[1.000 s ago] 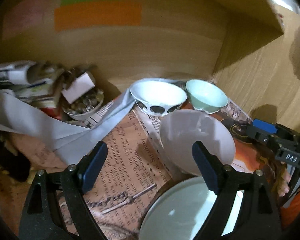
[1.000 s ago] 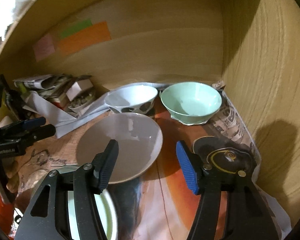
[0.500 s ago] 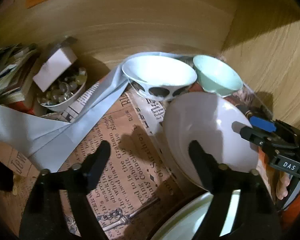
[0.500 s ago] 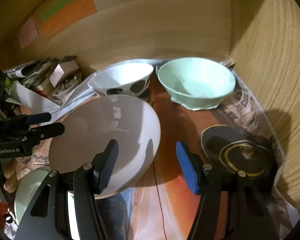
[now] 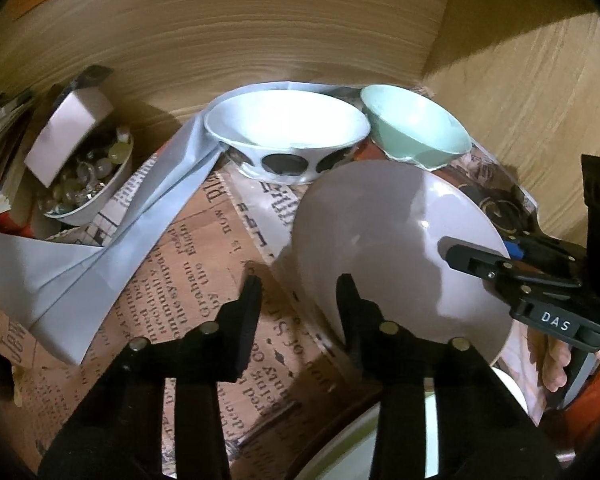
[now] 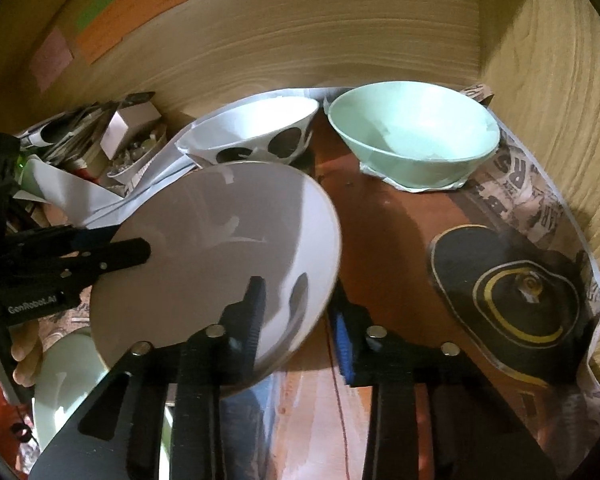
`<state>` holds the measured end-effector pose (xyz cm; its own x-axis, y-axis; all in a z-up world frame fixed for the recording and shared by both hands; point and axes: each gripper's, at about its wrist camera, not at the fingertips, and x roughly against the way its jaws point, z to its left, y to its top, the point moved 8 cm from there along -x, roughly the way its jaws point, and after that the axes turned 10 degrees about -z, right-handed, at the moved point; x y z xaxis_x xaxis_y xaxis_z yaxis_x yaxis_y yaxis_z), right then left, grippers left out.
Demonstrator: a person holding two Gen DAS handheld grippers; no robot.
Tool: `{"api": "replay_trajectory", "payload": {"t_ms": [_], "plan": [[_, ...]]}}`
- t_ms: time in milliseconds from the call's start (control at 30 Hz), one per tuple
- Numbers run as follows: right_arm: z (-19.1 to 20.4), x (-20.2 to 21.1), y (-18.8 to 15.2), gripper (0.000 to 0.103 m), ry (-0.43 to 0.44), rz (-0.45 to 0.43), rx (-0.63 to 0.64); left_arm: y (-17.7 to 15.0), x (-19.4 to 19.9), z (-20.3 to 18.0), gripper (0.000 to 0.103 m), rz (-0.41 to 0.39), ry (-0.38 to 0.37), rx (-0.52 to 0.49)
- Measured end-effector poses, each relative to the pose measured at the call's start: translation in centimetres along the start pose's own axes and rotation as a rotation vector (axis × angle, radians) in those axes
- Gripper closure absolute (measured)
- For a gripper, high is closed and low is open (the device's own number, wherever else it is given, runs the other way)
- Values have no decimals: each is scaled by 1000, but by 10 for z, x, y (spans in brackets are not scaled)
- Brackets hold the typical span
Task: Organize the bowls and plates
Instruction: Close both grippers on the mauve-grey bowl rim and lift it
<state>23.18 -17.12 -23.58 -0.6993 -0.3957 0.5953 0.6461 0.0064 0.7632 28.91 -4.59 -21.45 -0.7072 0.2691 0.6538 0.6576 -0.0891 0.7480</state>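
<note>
White plate point(image 6: 228, 248) is tilting between our two tongs: the left tongs point(image 5: 298, 284) and the right tongs point(image 6: 296, 292) are each straddling an opposite edge of its rim, jaws just having closed onto it. Beyond it, the spotted bowl point(image 5: 288, 136) and the mint bowl point(image 6: 414, 136) are sitting side by side on newspaper point(image 5: 188, 280) against the wooden back wall point(image 5: 260, 40).

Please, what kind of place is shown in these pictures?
Probably the inside of a wooden cupboard or shelf at home: wood-grain walls close it in, printed newspaper lines the floor, and bowls, such as the mint green bowl, stand at the back.
</note>
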Motion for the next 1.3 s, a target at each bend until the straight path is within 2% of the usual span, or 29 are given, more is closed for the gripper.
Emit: {"api": "replay_trajectory", "payload": {"t_ms": [100,233,600,900,1300], "plan": [[1,0,1,76,-10,-7,6,0,-4,-8,82,16,-15,-16],[1,0,2,77,-18,-6,1,0,-6,-13,83,10,30,-47],[5,17,12,77,-8,-42,-23,5,10,-15,83,-18,40,-24],[22,42,20,77,5,-99,5,12,51,-15,83,-110,50,-22],[62,75,24,77,56,-161,52,5,116,-10,83,-229,87,-15]]}}
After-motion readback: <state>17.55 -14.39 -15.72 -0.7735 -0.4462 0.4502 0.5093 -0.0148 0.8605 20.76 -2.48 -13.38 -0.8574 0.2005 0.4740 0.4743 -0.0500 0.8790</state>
